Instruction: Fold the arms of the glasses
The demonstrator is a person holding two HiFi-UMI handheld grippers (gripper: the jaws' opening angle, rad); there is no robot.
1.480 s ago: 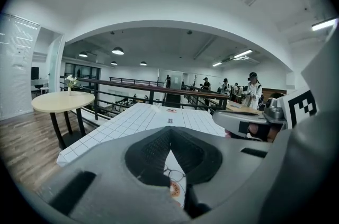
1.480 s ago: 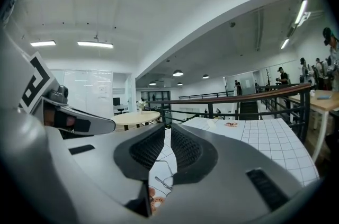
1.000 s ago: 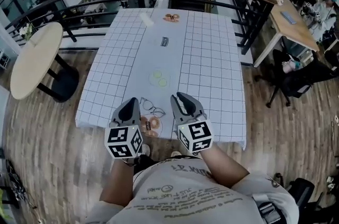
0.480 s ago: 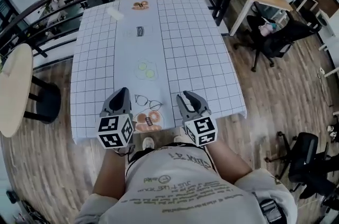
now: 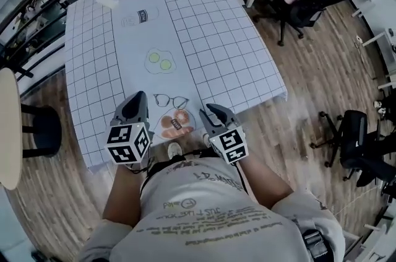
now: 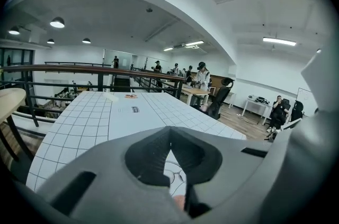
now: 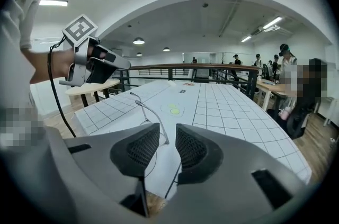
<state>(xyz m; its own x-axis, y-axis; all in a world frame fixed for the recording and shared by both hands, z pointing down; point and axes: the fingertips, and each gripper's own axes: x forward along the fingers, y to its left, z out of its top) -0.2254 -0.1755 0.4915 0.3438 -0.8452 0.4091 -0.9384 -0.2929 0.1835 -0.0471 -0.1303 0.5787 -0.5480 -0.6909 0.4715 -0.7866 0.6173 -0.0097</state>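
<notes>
Thin dark-framed glasses [image 5: 170, 101] lie on the grid-patterned tablecloth [image 5: 210, 38] near its front edge, arms unfolded. My left gripper [image 5: 137, 101] hovers just left of them, its jaws closed together on nothing. My right gripper [image 5: 212, 111] sits to their right at the table's edge, its jaws a narrow gap apart and empty. In the left gripper view, part of the glasses [image 6: 177, 174] shows below the closed left gripper [image 6: 170, 133]. In the right gripper view, one arm of the glasses [image 7: 153, 121] rises just beyond the right gripper [image 7: 167, 135].
Flat printed pictures mark the cloth: pastries [image 5: 176, 123] by the front edge, fried eggs [image 5: 159, 61] farther on. A small white object [image 5: 106, 0] lies at the far end. A railing, a round side table [image 5: 7, 124] and office chairs [image 5: 297, 4] surround the table.
The head view has swung, so the table sits higher and more to the left. Both grippers stay by the front edge on either side of the glasses, which have not moved.
</notes>
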